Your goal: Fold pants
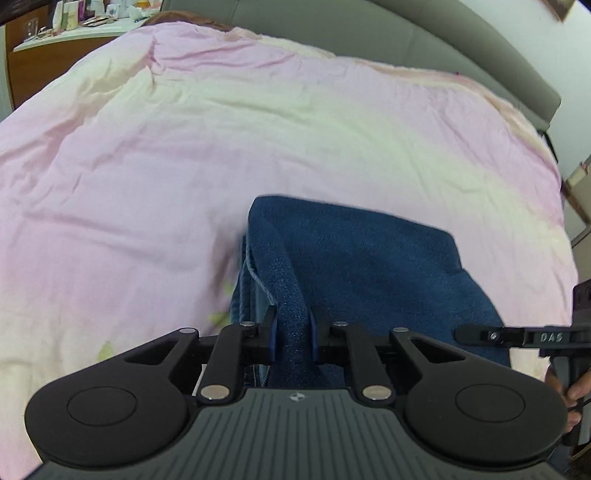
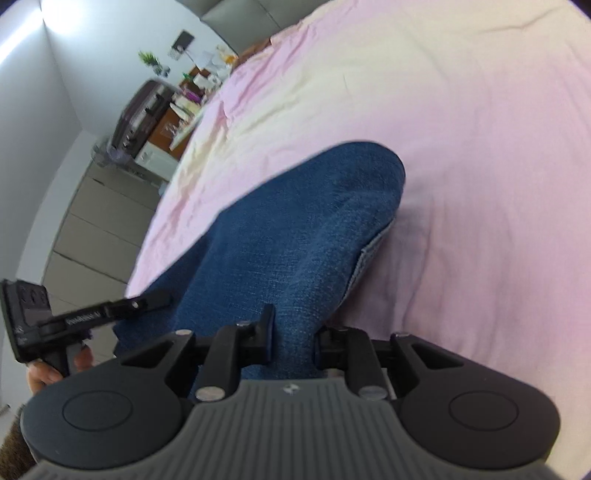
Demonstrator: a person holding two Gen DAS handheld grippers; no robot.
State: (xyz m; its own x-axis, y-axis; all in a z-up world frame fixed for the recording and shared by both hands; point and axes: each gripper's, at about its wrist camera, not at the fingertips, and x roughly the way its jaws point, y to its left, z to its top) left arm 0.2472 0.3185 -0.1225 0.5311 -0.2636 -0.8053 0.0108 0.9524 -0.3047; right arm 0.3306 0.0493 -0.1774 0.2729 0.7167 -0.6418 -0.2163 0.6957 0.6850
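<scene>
Your pants point(image 1: 369, 258) lie on the bed point(image 1: 147, 166), draped up toward you into both grippers. The left hand-held gripper point(image 1: 293, 332) pinches a fold of them; the right hand-held gripper point(image 2: 293, 332) clamps another part. In the left view, the right gripper shows at the right edge. A cluttered counter point(image 1: 74, 33) stands beyond the bed's far left corner.

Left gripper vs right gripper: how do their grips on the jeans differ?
The left gripper pinches a narrow rolled ridge of the jeans; the right gripper clamps a broader, flatter fold. The left sits by the seamed edge, the right on plain denim. Both are shut on cloth above the pink bedcover.
</scene>
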